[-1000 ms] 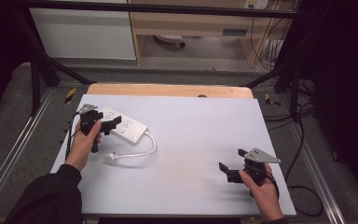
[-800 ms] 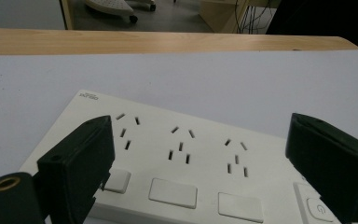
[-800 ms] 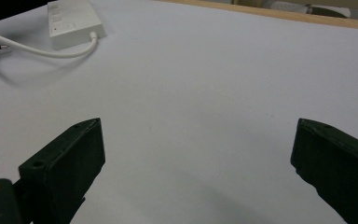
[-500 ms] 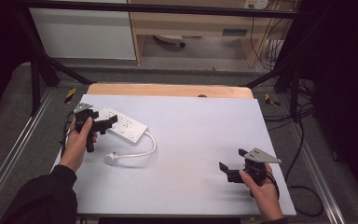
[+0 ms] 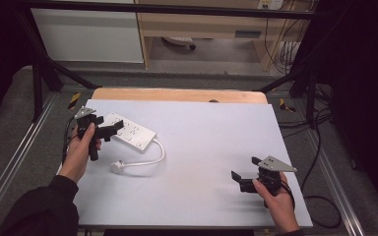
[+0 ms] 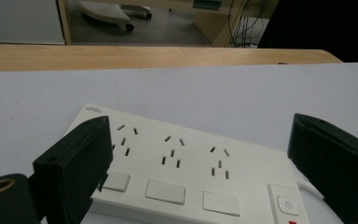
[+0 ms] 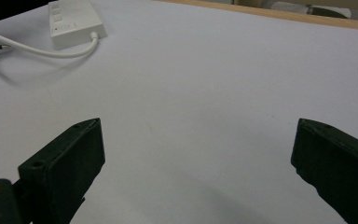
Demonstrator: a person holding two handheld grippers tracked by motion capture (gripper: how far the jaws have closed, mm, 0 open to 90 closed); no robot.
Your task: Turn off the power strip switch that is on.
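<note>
A white power strip (image 5: pixel 130 133) with several sockets lies at the left of the pale table mat (image 5: pixel 206 132). Its white cable (image 5: pixel 155 156) curls to a plug (image 5: pixel 116 166) on the mat. A hand holds my left gripper (image 5: pixel 109 127) at the strip's left end, open. In the left gripper view the power strip (image 6: pixel 182 168) lies between and just beyond the spread jaws of the left gripper (image 6: pixel 198 154). My right gripper (image 5: pixel 245 169) rests low over bare mat at the front right, open and empty. In the right gripper view the right gripper (image 7: pixel 196 154) faces the distant power strip (image 7: pixel 74 23).
A wooden table edge (image 5: pixel 177 94) runs along the back of the mat. Metal frame rails (image 5: pixel 19 157) flank the table. Black cables (image 5: pixel 320 196) hang off the right side. A cabinet and shelving stand on the floor beyond.
My left gripper has shifted a little to the left and turned its jaws toward the power strip. The right gripper, the strip and the plug have stayed in place.
</note>
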